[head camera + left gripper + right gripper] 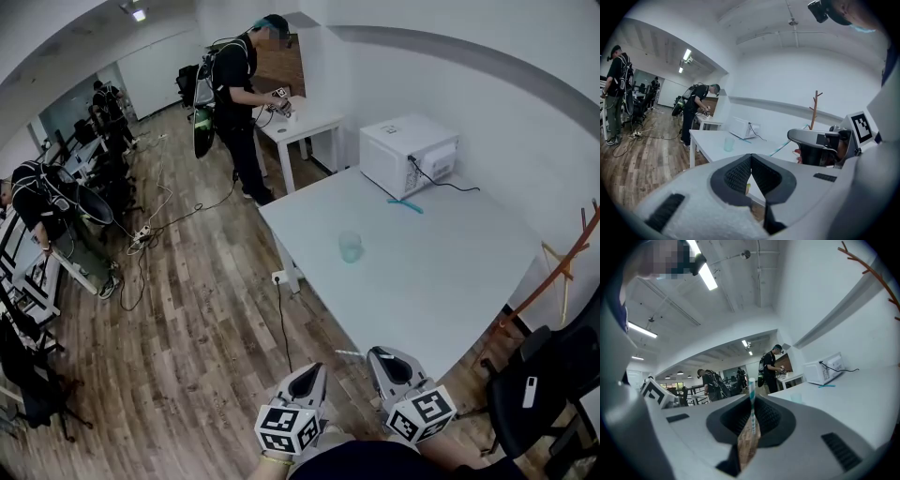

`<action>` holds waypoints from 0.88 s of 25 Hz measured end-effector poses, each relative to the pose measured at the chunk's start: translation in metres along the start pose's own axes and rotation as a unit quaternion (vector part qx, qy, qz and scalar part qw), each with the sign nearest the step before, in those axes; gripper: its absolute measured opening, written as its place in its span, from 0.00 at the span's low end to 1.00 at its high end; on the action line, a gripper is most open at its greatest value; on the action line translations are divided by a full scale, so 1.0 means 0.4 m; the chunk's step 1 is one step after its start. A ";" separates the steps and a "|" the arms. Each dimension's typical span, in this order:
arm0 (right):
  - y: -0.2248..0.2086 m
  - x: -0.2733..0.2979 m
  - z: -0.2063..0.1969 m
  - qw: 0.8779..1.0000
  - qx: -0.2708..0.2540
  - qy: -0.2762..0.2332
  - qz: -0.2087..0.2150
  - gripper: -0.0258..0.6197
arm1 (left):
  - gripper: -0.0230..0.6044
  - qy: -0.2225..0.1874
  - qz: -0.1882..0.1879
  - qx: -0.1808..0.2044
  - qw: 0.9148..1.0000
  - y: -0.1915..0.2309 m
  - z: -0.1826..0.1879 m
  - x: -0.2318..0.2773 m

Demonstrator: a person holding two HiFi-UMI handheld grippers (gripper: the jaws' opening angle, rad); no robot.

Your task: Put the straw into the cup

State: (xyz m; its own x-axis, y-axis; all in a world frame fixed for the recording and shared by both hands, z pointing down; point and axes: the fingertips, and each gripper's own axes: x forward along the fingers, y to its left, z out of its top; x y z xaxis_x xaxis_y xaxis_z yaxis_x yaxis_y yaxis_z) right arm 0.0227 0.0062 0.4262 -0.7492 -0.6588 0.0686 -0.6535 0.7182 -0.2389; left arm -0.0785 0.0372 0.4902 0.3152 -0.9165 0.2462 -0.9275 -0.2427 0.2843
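Observation:
A clear plastic cup stands upright near the middle of the white table; it also shows small in the left gripper view and the right gripper view. My right gripper hovers off the table's near corner, shut on a white-and-teal striped straw that pokes out past its jaws. Its tip shows beside the fingers in the head view. My left gripper is next to it over the wooden floor, its jaws shut with nothing between them.
A white microwave sits at the table's far end with a teal straw lying in front of it. A person works at a small table beyond. A wooden coat rack and a black chair are at the right.

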 end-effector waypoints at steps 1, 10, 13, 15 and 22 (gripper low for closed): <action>0.002 0.013 0.000 1.000 -0.001 0.000 -0.001 0.10 | 0.07 0.000 -0.001 0.000 1.000 0.013 0.004 0.004; -0.001 0.129 -0.001 1.000 0.003 -0.003 -0.007 0.10 | 0.07 0.002 0.000 -0.007 1.000 0.114 0.023 0.033; -0.009 0.156 0.004 1.000 0.004 -0.006 -0.012 0.10 | 0.07 0.006 0.005 -0.007 1.000 0.144 0.026 0.035; -0.015 0.172 0.011 1.000 0.004 -0.008 -0.016 0.10 | 0.07 0.006 0.009 -0.010 1.000 0.163 0.033 0.037; -0.065 0.215 0.031 1.000 0.004 -0.007 -0.025 0.10 | 0.07 0.004 0.014 -0.018 1.000 0.194 0.047 0.079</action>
State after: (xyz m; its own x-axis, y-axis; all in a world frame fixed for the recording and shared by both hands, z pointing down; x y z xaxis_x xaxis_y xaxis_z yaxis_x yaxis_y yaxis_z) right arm -0.0233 -0.0718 0.4263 -0.7137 -0.6973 0.0665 -0.6893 0.6823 -0.2437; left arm -0.1442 -0.0165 0.5026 0.2914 -0.9199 0.2623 -0.9282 -0.2057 0.3100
